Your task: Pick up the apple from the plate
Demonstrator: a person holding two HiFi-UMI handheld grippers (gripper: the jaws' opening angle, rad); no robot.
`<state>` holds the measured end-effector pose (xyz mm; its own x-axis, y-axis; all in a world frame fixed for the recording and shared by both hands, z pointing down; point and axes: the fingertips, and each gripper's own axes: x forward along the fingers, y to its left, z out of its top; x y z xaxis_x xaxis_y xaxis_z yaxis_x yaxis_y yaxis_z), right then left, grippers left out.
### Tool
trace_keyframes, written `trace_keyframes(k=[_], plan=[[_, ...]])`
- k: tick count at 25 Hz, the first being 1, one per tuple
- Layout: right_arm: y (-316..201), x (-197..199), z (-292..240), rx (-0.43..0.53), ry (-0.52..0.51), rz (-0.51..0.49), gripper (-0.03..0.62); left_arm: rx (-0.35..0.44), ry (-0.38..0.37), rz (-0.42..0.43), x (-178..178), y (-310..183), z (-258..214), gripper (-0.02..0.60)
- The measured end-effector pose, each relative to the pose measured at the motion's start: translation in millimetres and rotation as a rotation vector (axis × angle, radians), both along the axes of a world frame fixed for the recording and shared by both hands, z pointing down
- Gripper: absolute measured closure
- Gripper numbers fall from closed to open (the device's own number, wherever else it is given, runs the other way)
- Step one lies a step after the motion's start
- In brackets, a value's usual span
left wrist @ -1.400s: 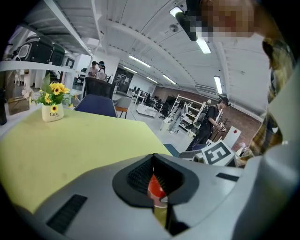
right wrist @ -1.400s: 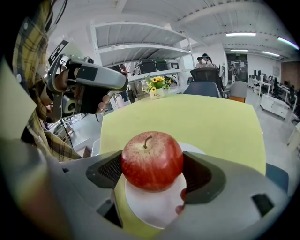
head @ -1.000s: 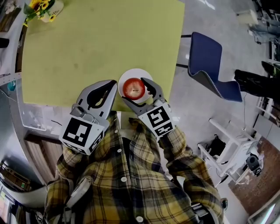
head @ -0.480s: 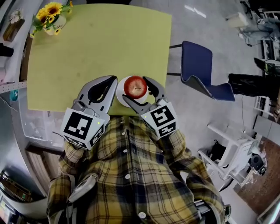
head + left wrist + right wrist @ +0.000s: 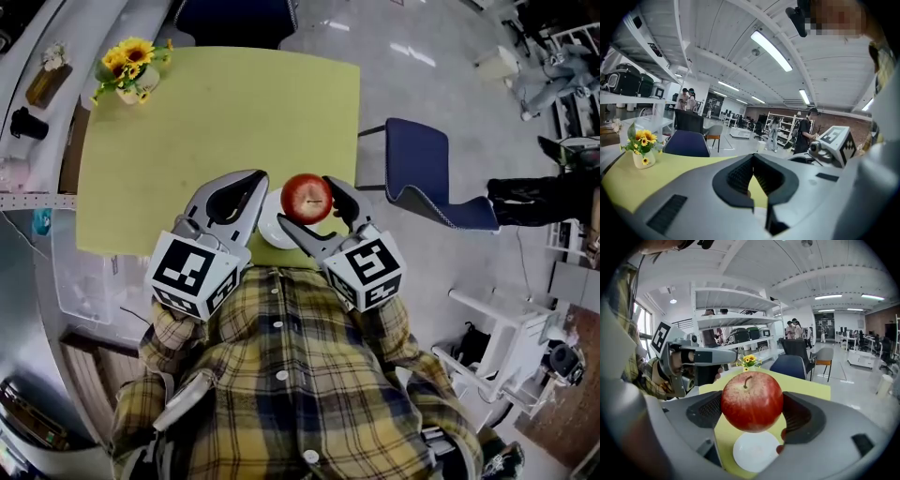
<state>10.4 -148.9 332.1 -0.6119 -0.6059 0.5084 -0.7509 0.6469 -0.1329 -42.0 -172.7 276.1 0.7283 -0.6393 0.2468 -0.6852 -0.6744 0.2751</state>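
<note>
Over the near desk edge, head view: both grippers reach forward from the plaid-sleeved arms, marker cubes close to the chest. Left gripper point(image 5: 251, 183) points up and right across the yellow-green desk point(image 5: 216, 122), its tip just beside the white plate point(image 5: 271, 225). Right gripper point(image 5: 311, 208) is angled up and left, with one finger on each side of the red apple point(image 5: 306, 195). The apple sits at the plate's right side and covers part of it. A flower vase point(image 5: 131, 66) stands at the far left corner of the desk, and a blue chair point(image 5: 422, 173) is off the right edge.

Left gripper view: left gripper point(image 5: 753, 158) has its jaw tips meeting, with nothing between them. Only a small wedge of desk point(image 5: 628, 183) shows through behind the tips. Flower vase point(image 5: 642, 145) is at far left with the blue chair point(image 5: 686, 143) behind it. The right gripper's marker cube point(image 5: 836, 140) is at right.

Right gripper view: right gripper point(image 5: 753, 412) is clamped on the apple point(image 5: 752, 397), a ribbed pad pressed against each flank, stem up. The plate point(image 5: 756, 453) lies on the desk point(image 5: 811, 387) directly under the apple and holds nothing. The apple looks clear of the plate, held only by the jaws. Left gripper point(image 5: 693, 363) hovers at left, level with the apple. Flower vase point(image 5: 749, 361) shows past the apple at the far end of the desk.
</note>
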Motion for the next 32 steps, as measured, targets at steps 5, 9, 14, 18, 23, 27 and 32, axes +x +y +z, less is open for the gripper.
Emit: trace_keyframes(k=[5,9,14,18,23,27,32], plan=[[1.1,-3.6,-27.2,0.056,0.003,-0.018,0.207,0.021,0.01,-0.011,-6.0,-2.1,-8.4,0.574],[7.1,-0.2,-41.3,0.069,-0.021,-0.014,0.207,0.033,0.017,-0.007,-2.5,0.2,-14.1,0.574],[13.0,0.7,-45.8,0.072,-0.032,-0.003,0.207,0.032,0.02,-0.003,-3.6,3.9,-14.8,0.574],[14.2,-1.2,-45.7,0.063,-0.042,0.002,0.207,0.023,0.018,-0.001,-6.0,7.2,-11.3,0.574],[14.7,-1.4,-44.3,0.062,-0.044,0.006,0.207,0.007,0.022,0.006,-5.5,10.9,-7.1,0.574],[15.2,-1.7,-41.9,0.061,-0.023,-0.003,0.207,0.004,0.024,0.005,-5.9,10.4,-7.4,0.574],[17.3,-0.4,-37.1,0.057,-0.002,-0.003,0.207,-0.005,0.025,0.013,-4.8,11.8,-2.7,0.574]])
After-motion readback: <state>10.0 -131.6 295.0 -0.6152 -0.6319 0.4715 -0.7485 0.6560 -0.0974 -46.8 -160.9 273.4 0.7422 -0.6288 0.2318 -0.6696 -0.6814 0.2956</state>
